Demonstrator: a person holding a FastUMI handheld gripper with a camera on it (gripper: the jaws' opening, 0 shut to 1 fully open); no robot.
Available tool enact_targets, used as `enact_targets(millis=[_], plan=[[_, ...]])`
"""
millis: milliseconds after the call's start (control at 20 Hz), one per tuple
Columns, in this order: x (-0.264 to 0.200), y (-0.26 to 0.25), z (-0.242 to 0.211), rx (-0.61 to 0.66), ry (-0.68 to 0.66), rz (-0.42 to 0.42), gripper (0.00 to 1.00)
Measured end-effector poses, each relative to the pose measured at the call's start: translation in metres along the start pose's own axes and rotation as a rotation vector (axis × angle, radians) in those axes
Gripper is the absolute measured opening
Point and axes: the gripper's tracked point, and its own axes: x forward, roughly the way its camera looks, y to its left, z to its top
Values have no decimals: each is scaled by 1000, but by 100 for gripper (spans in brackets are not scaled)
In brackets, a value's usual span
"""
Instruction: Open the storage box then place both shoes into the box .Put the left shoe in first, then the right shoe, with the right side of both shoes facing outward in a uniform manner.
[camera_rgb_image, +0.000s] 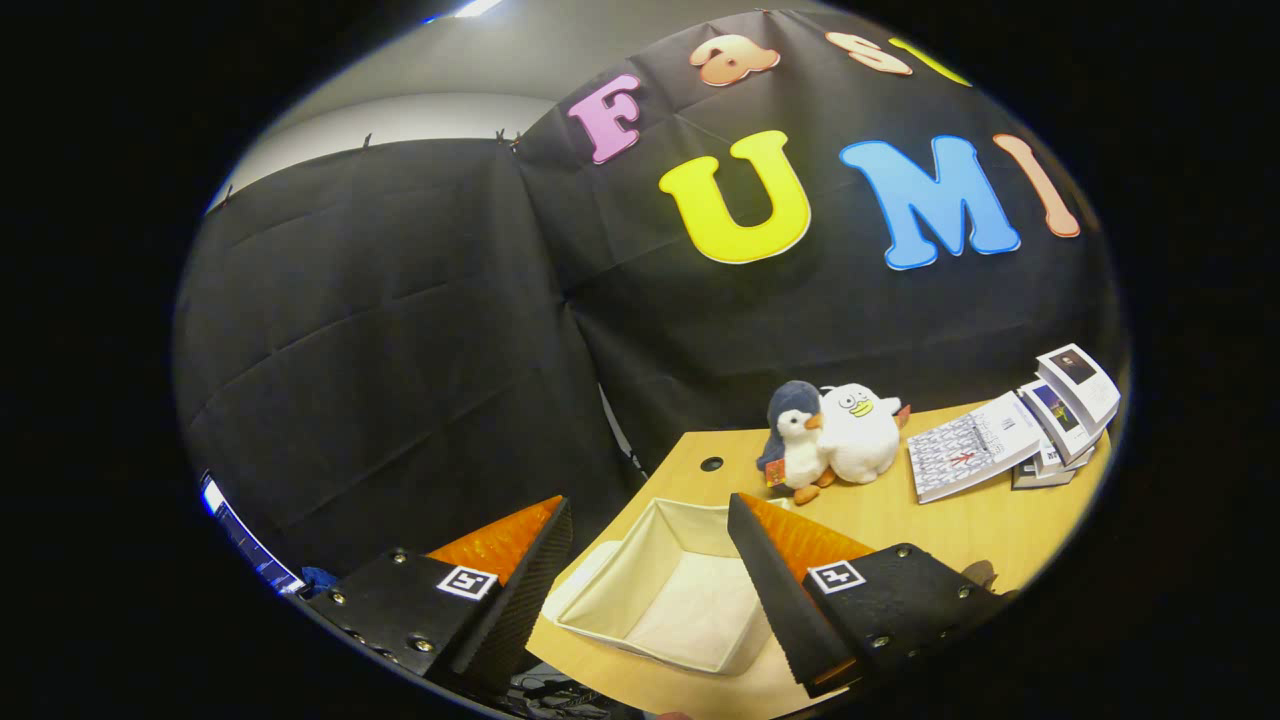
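A cream fabric storage box (640, 590) lies on the wooden table (900, 520), its top open and its inside bare. It sits between and just below my two fingers. My gripper (650, 510) hangs above the box with its fingers wide apart and nothing between them. The left fingertip (555, 515) is over the table's left edge, the right fingertip (745, 510) over the box's far right side.
Two plush toys, a grey-and-white penguin (795, 440) and a white duck (858, 432), stand beyond the box. A stack of booklets and cards (1010, 435) lies to their right. A small dark hole (711, 464) marks the table near its back corner. Black cloth walls rise behind.
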Motion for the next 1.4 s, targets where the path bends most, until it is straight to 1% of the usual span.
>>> enact_targets(millis=[350,450,650,750,850,1100,1400], plan=[[-25,-93,-31,-102,35,-180,97],[-39,-106,-40,-109,63,-215,98],[-42,-140,-69,-97,99,-275,98],[-43,-155,-86,-89,132,-291,98],[-42,-166,-108,-77,185,-289,98],[-43,-198,-154,-60,292,-330,98],[-49,-220,-194,-84,416,-357,98]])
